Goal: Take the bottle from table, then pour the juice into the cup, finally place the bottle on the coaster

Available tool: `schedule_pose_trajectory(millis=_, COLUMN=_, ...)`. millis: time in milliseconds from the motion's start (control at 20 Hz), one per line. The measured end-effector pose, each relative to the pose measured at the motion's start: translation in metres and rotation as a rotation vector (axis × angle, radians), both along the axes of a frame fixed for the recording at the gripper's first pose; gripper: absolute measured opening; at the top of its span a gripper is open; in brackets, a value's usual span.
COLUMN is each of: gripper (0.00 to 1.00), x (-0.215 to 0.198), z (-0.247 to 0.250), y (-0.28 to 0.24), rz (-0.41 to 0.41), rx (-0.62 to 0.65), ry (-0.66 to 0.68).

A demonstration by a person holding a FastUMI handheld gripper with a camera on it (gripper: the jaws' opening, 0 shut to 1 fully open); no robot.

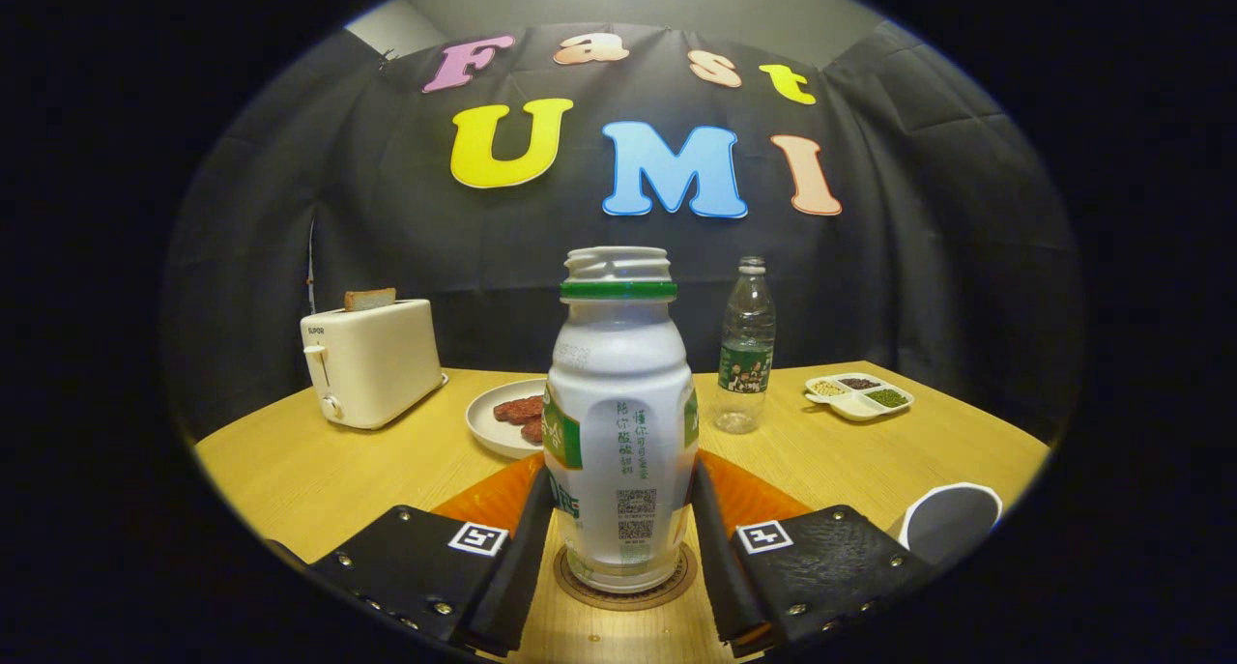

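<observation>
White plastic juice bottle with green neck ring, uncapped [618, 432], stands upright on the round brown coaster [624, 587], long axis vertical, squarely between the fingers of the hand-held gripper [618, 538]. Fingers flank its lower body, touching or nearly so; true grip cannot be told. White cup [952, 529] sits right of the coaster, near.

The uncapped white bottle [619, 422] stands upright on the round coaster [624, 587]; the white cup [947, 522] sits right.

Glossy white plastic bottle [618, 432]; smooth matt wood-grain table [319, 471]; clear plastic water bottle [746, 345].
</observation>
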State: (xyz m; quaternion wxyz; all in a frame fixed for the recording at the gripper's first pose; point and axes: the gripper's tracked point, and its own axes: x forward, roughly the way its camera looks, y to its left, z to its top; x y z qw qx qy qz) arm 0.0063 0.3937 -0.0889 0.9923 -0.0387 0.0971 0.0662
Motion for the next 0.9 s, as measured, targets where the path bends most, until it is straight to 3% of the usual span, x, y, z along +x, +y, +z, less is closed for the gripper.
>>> schedule_pose_trajectory(millis=400, gripper=0.73, x=-0.001, z=-0.007, y=0.001, rz=-0.006, rx=0.031, ry=-0.014)
schedule_pose_trajectory(millis=600, gripper=0.79, x=-0.004, z=-0.019, y=0.003, rz=-0.005, rx=0.028, ry=0.032)
schedule_pose_trajectory(millis=700, gripper=0.96, x=-0.005, z=-0.022, y=0.002, rz=0.002, rx=0.040, ry=0.041)
schedule_pose_trajectory(millis=900, gripper=0.96, x=-0.005, z=-0.020, y=0.000, rz=0.000, rx=0.065, ry=0.052)
